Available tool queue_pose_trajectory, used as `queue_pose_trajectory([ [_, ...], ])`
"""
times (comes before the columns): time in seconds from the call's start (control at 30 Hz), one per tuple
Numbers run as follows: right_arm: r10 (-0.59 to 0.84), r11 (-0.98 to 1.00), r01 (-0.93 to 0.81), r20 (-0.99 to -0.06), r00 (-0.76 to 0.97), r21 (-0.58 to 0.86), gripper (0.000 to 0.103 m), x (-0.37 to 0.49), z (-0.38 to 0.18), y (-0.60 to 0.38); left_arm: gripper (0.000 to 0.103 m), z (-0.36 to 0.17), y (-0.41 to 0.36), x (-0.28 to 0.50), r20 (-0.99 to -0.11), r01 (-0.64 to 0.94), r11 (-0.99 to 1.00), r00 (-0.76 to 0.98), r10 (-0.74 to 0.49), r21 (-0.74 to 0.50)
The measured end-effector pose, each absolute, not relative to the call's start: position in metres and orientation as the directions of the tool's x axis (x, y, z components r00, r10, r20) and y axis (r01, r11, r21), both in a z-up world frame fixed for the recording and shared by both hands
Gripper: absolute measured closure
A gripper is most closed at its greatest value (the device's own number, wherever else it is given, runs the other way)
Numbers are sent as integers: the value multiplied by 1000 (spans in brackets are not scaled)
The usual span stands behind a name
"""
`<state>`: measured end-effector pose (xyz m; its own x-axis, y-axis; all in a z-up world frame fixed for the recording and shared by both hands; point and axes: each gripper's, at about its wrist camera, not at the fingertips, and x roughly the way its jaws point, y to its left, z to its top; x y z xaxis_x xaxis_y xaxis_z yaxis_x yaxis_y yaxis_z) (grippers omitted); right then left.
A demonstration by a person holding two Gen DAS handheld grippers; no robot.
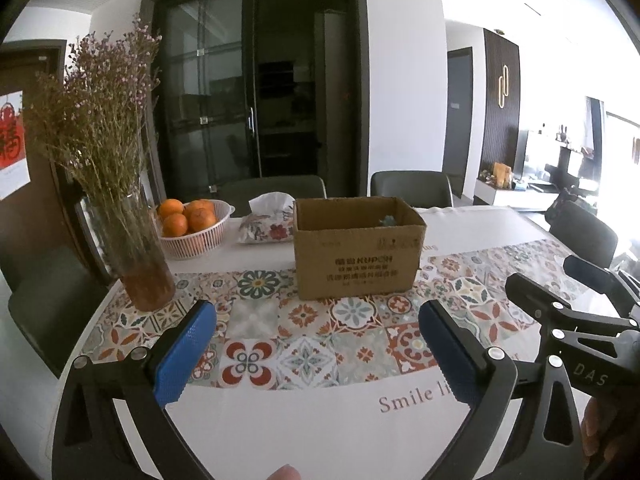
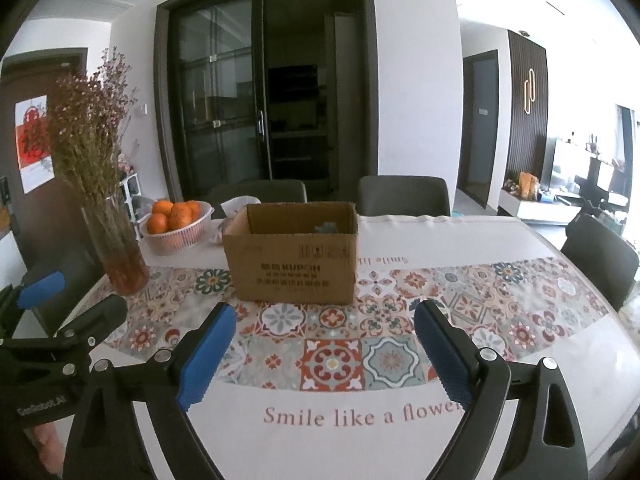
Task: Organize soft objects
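An open cardboard box (image 1: 356, 256) stands on the patterned tablecloth (image 1: 312, 344); it also shows in the right wrist view (image 2: 294, 258). A bluish soft item (image 1: 389, 221) peeks over its rim, also in the right wrist view (image 2: 328, 227). My left gripper (image 1: 318, 320) is open and empty, held above the cloth in front of the box. My right gripper (image 2: 324, 320) is open and empty, also in front of the box. The right gripper shows at the right of the left wrist view (image 1: 576, 292); the left gripper shows at the left of the right wrist view (image 2: 68, 296).
A glass vase of dried flowers (image 1: 132, 240) stands at the left. A white basket of oranges (image 1: 190, 224) and a floral tissue pack (image 1: 266, 226) sit behind it, left of the box. Dark chairs (image 1: 412, 188) surround the table.
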<state>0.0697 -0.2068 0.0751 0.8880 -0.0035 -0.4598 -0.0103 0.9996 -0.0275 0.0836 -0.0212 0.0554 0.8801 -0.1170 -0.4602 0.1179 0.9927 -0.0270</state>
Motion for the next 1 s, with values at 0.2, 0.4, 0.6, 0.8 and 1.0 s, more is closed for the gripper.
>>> queue_pose_trajectory([
  [0.2,6,1000,-16,-463,886,-17,11,57,66,-207,0,45,-21,69,-462,110,994,881,-106,-18],
  [0.4,12,1000,-21,-476,879,-12,11,52,58,-206,0,38,-20,63,-480,109,994,871,-105,-20],
  [0.6,20,1000,-28,-490,871,-9,11,50,52,-205,0,33,-19,61,-495,110,994,862,-108,-26],
  [0.8,27,999,-32,-503,864,-2,11,52,46,-205,0,28,-18,61,-504,105,994,857,-103,-25],
  [1.0,27,999,-34,-516,856,-4,11,54,41,-204,0,23,-18,62,-518,99,995,850,-96,-22],
])
